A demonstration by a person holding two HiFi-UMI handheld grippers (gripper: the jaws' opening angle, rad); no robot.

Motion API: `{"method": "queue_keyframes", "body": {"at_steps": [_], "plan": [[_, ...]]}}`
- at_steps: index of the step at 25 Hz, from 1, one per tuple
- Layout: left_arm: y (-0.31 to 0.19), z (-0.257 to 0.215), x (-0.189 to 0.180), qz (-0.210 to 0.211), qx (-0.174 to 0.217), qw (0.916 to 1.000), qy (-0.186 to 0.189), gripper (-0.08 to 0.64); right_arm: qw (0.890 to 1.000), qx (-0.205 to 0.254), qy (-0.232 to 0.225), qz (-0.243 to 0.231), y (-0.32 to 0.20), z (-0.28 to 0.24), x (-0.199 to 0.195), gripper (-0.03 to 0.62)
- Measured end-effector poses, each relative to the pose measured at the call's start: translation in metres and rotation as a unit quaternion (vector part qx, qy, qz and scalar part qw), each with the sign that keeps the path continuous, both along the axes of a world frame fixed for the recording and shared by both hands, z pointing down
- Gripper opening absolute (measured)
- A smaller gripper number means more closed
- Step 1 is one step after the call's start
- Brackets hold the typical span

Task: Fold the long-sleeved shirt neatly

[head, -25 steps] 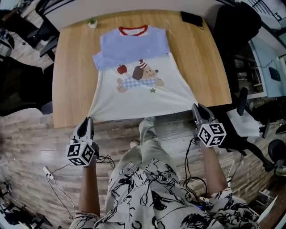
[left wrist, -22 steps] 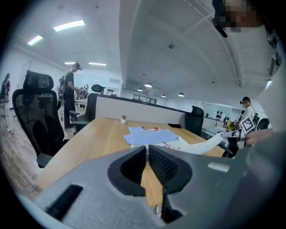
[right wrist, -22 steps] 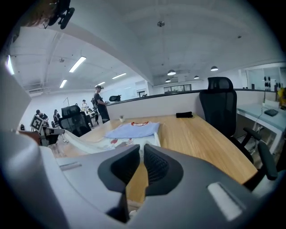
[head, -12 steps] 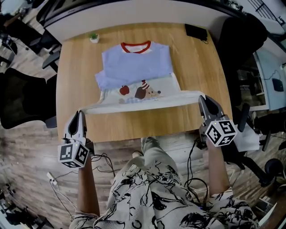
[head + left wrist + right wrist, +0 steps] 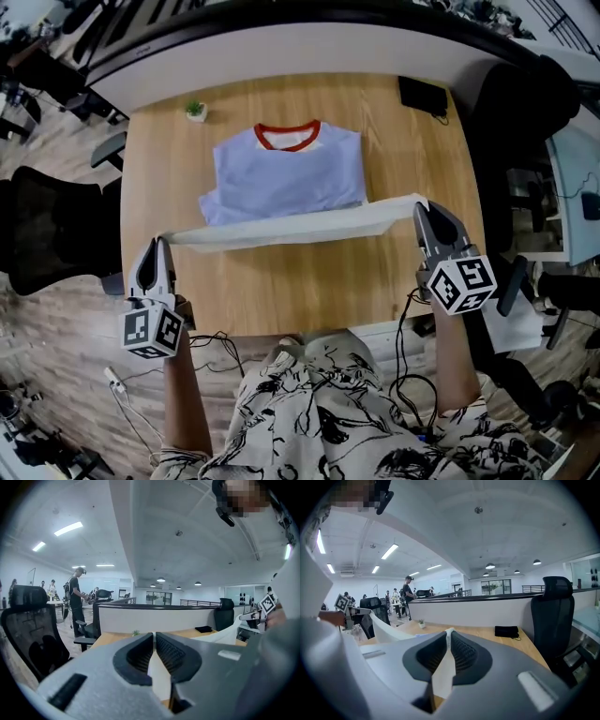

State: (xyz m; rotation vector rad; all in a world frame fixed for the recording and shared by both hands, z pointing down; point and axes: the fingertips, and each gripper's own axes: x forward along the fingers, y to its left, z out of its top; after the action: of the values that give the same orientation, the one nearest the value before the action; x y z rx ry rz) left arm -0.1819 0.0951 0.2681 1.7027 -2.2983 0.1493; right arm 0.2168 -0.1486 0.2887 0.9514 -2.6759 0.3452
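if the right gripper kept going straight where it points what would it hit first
The right gripper, shut on the shirt hem, would probably meet bare table first; the black pouch lies farther on. Depth unclear.

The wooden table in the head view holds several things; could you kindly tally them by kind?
shirt: 1
potted plant: 1
black pouch: 1
Total: 3

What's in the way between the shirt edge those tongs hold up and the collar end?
Nothing visible. The left tongs and right tongs pinch the lifted hem of the shirt; only its flat blue part lies ahead. The small plant and black object sit off to the sides.
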Motion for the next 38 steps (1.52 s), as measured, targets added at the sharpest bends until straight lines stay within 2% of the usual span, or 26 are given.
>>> {"method": "queue_keyframes", "body": {"at_steps": [6,11,16,29,35,38], "plan": [[-0.045,-0.007,-0.026,-0.009,-0.005,0.9998,-0.016,0.026,1.000,0.001,0.005,-0.015,-0.048,-0.004,-0.029,0.038],[-0.081,-0.004,-0.050,0.002,-0.009,0.9996,-0.028,0.026,1.000,0.006,0.006,-0.014,-0.074,-0.006,-0.050,0.038],[-0.115,0.009,-0.078,0.015,-0.006,0.9997,-0.020,0.026,1.000,0.008,0.016,-0.002,-0.099,-0.001,-0.072,0.038],[-0.197,0.103,-0.128,0.035,-0.060,0.9973,0.020,0.026,0.997,-0.047,0.051,0.035,-0.172,0.082,-0.116,0.038],[-0.227,0.157,-0.145,0.038,-0.101,0.9930,0.048,0.026,0.992,-0.092,0.068,0.044,-0.202,0.136,-0.127,0.038],[-0.242,0.185,-0.155,0.036,-0.123,0.9895,0.067,0.026,0.990,-0.121,0.059,0.050,-0.218,0.161,-0.133,0.038]]}}
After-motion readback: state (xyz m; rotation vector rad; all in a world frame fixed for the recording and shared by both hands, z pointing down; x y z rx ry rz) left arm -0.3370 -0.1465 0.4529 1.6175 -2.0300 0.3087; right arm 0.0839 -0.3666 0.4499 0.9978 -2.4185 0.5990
